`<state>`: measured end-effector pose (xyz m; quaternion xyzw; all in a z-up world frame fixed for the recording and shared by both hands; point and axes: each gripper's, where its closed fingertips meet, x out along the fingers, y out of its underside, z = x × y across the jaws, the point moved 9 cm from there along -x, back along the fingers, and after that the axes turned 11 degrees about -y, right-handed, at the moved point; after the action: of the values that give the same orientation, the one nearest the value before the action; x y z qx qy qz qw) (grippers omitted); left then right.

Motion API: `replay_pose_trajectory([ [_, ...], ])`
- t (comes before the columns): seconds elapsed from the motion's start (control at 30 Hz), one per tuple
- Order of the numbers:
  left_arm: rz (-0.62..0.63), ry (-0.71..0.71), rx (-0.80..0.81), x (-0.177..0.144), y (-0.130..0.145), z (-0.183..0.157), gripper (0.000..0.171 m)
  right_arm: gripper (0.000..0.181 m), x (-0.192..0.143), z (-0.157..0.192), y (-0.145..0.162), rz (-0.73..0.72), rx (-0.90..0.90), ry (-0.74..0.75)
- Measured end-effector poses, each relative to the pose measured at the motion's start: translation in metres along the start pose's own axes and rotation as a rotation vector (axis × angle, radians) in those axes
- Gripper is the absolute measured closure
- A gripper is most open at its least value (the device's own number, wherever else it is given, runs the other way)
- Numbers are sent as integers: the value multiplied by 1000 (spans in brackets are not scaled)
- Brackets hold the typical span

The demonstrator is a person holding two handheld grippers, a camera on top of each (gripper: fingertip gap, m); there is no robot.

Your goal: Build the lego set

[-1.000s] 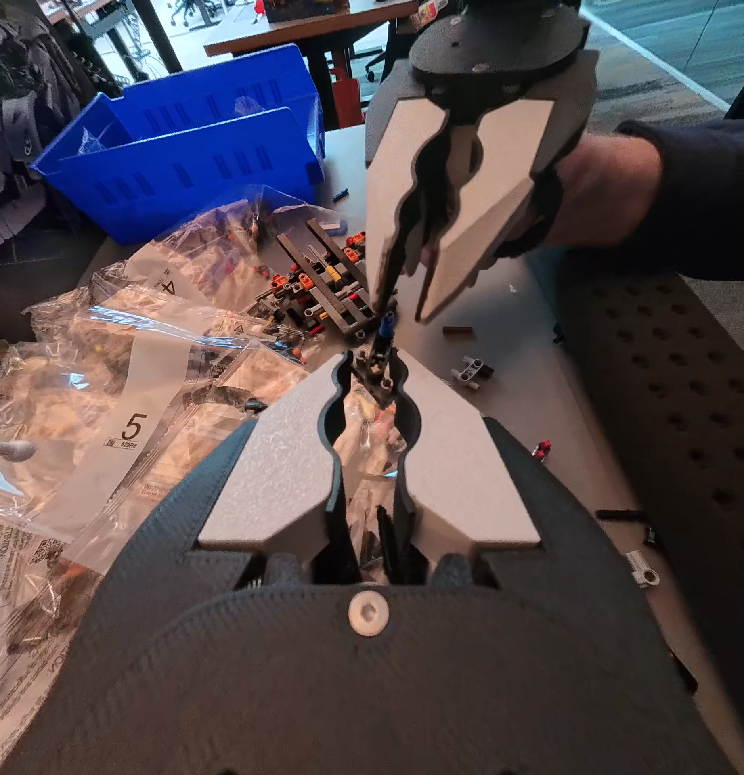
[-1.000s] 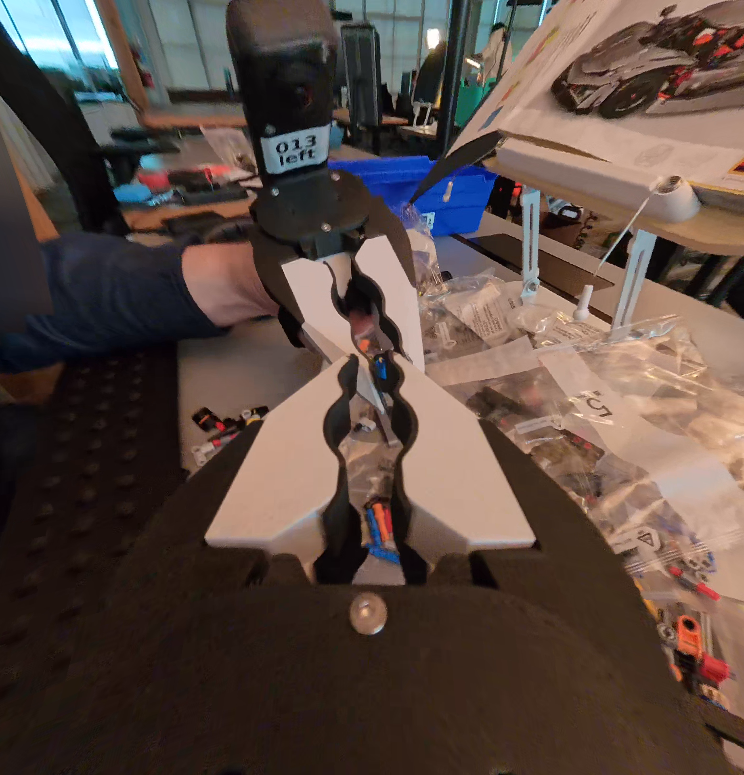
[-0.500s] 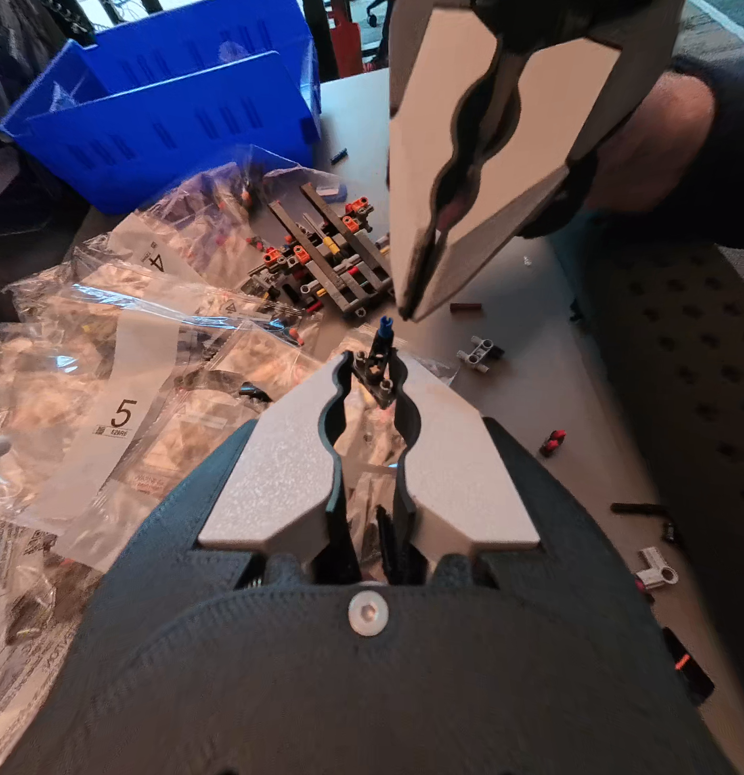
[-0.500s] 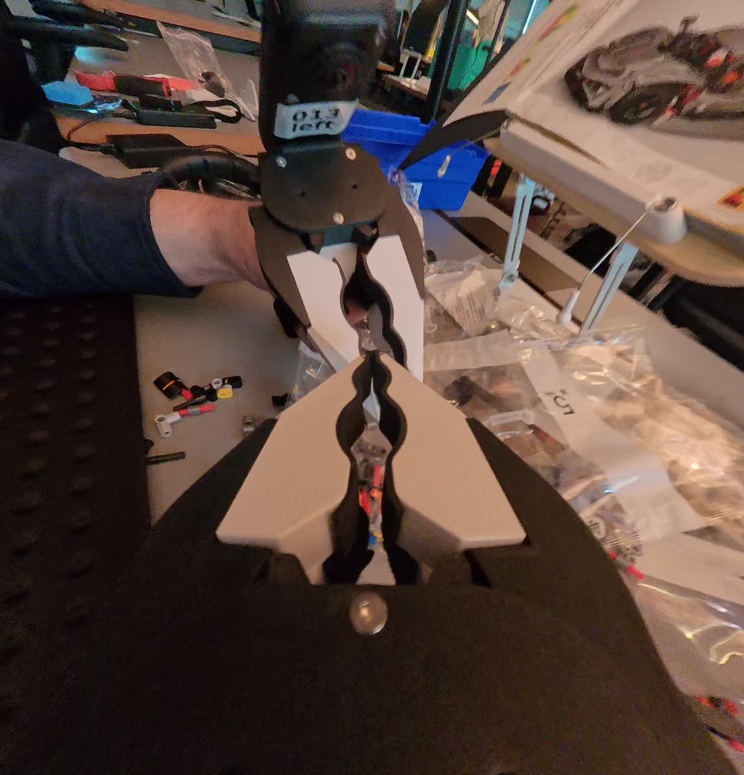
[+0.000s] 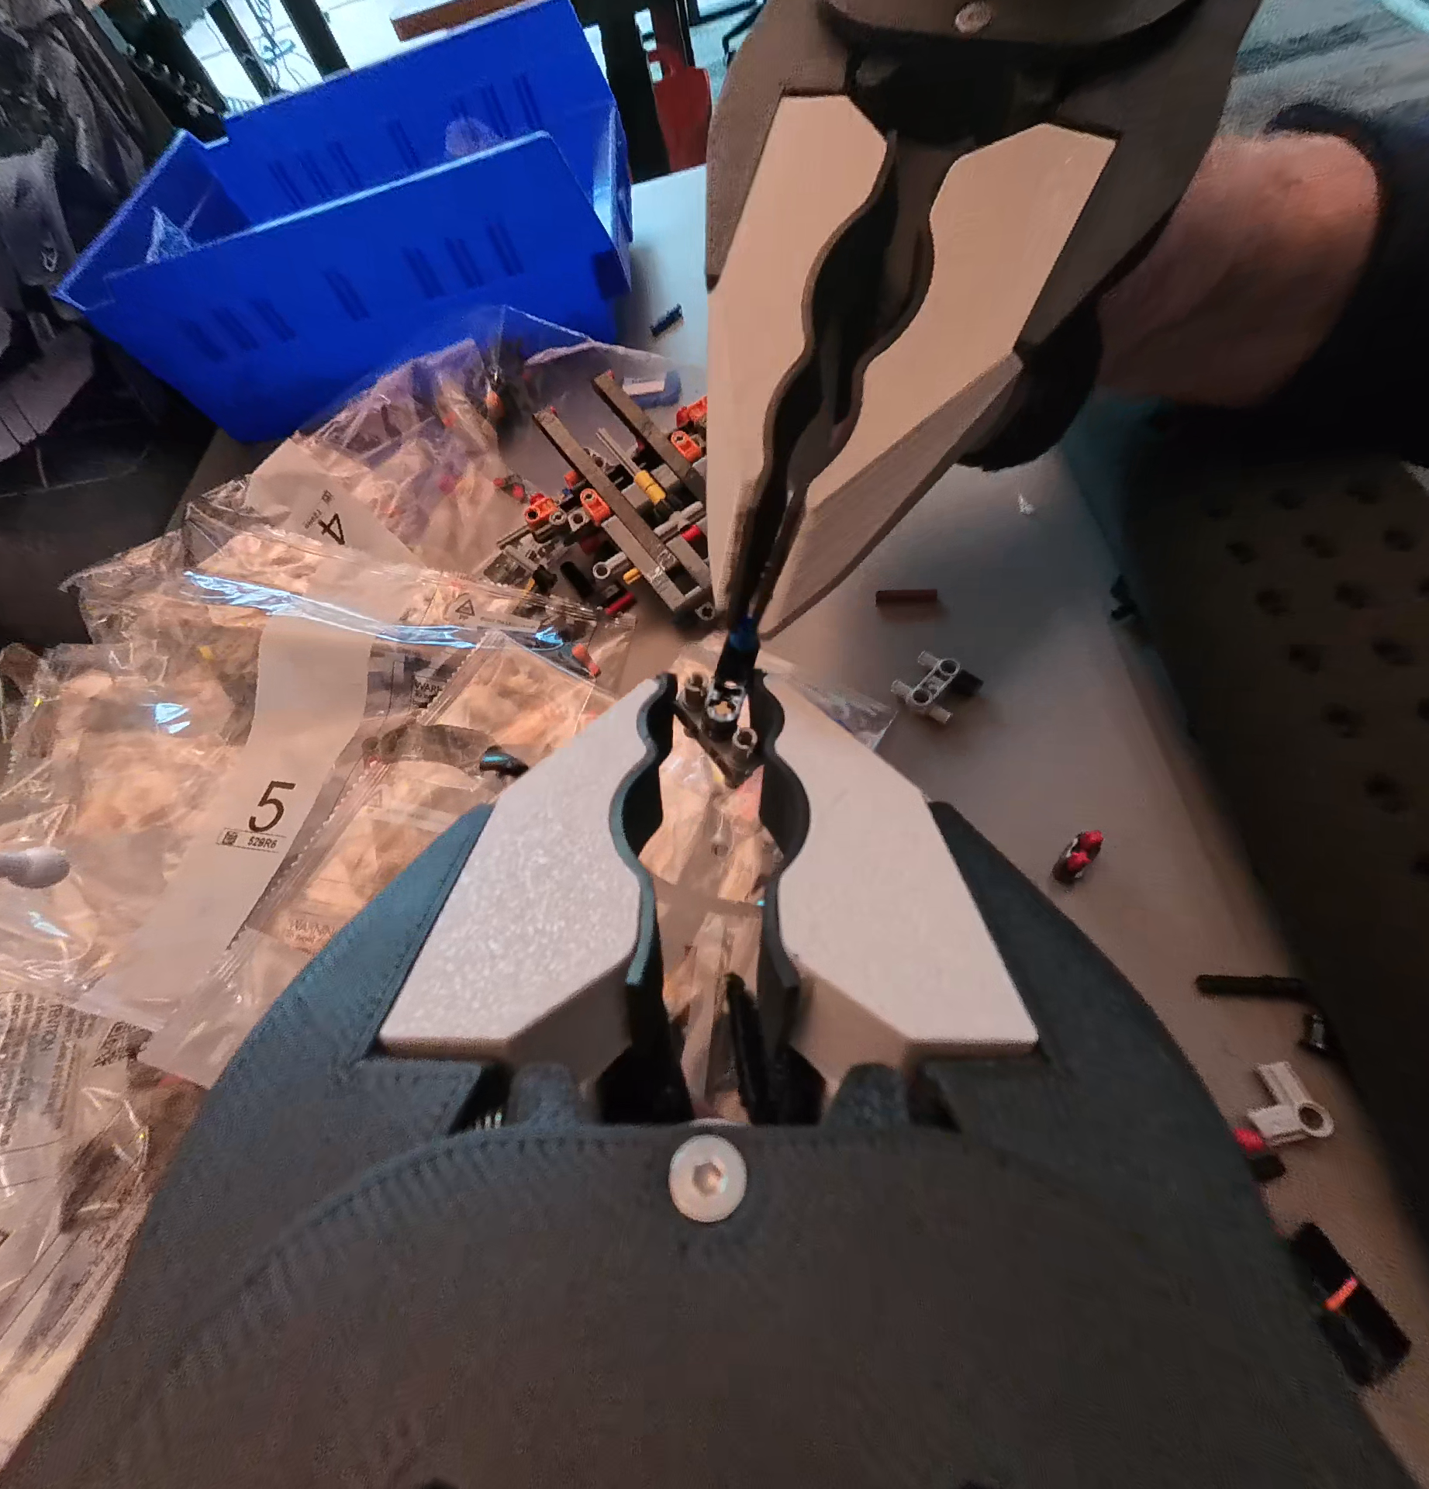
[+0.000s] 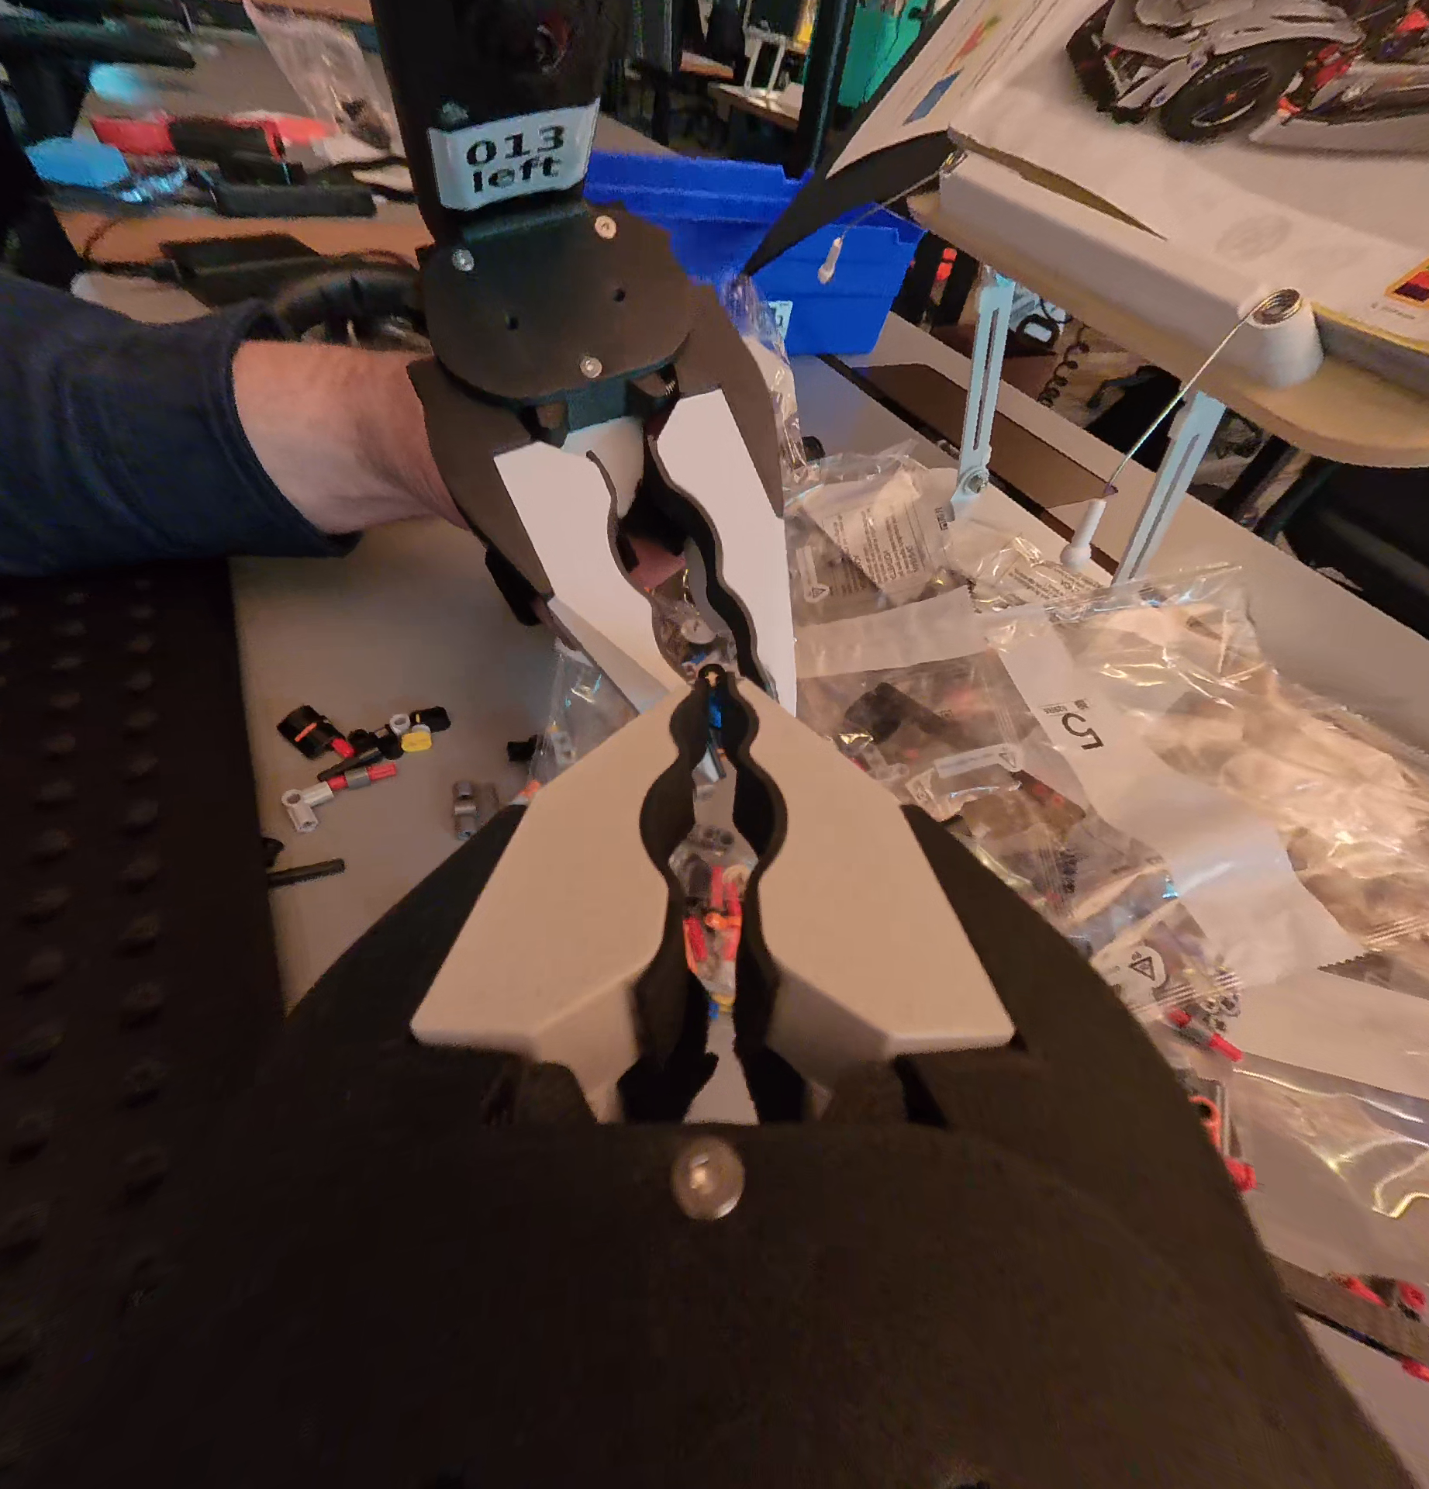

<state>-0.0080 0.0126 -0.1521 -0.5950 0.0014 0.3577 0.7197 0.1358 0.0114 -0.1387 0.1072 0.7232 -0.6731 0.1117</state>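
Observation:
My left gripper (image 5: 715,705) is shut on a small black lego beam (image 5: 723,725) with round holes, held above the table. A blue pin (image 5: 741,642) stands up from the beam's far end. My right gripper (image 5: 745,620) comes down from above, tip to tip with the left one, its fingertips closed on the pin. In the right wrist view my right gripper (image 6: 711,689) shows the blue pin (image 6: 715,713) between its fingers, with the left gripper (image 6: 715,657) pointing down at it from behind. The beam is mostly hidden there.
A partly built dark lego frame (image 5: 622,516) lies beyond the grippers. Clear numbered bags (image 5: 268,806) cover the left side, with blue bins (image 5: 356,266) behind. Loose pieces (image 5: 932,685) lie near a black perforated mat (image 5: 1323,644). An instruction booklet (image 6: 1178,161) sits on a stand. My left and right fingertips are right by each other.
Half a second ago the right gripper was lifted clear of the pin. It has come back down and closed on the blue pin. The left gripper kept hold of the beam.

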Motion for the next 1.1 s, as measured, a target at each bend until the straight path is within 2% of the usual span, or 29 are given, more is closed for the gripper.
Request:
replay_pose_trajectory([
  [0.27,-70,24,-71,1,-3,1,151,181,0,1,-1,-37,32,-43],
  [0.4,-87,45,-69,-1,-4,0,154,181,-2,1,-3,-54,28,-49],
  [0.7,-34,80,-34,0,-5,-5,156,181,3,12,-9,-18,-81,-35],
  [0.77,112,49,43,13,8,-9,158,181,3,21,-21,-122,-91,-114],
  [0.83,117,104,22,24,14,-18,157,181,7,16,-15,-14,-123,-41],
  [0.87,104,108,17,24,9,-19,157,181,5,12,-11,-27,-87,-51],
  [0.93,36,76,-9,14,-1,-12,156,181,-9,4,-10,-103,-32,-24],
  [1.0,-4,11,-16,6,0,-2,157,181,-18,-2,-11,-153,-12,11],
  [1.1,-29,-166,87,2,0,5,156,181,-16,-7,-7,-116,10,62],
])
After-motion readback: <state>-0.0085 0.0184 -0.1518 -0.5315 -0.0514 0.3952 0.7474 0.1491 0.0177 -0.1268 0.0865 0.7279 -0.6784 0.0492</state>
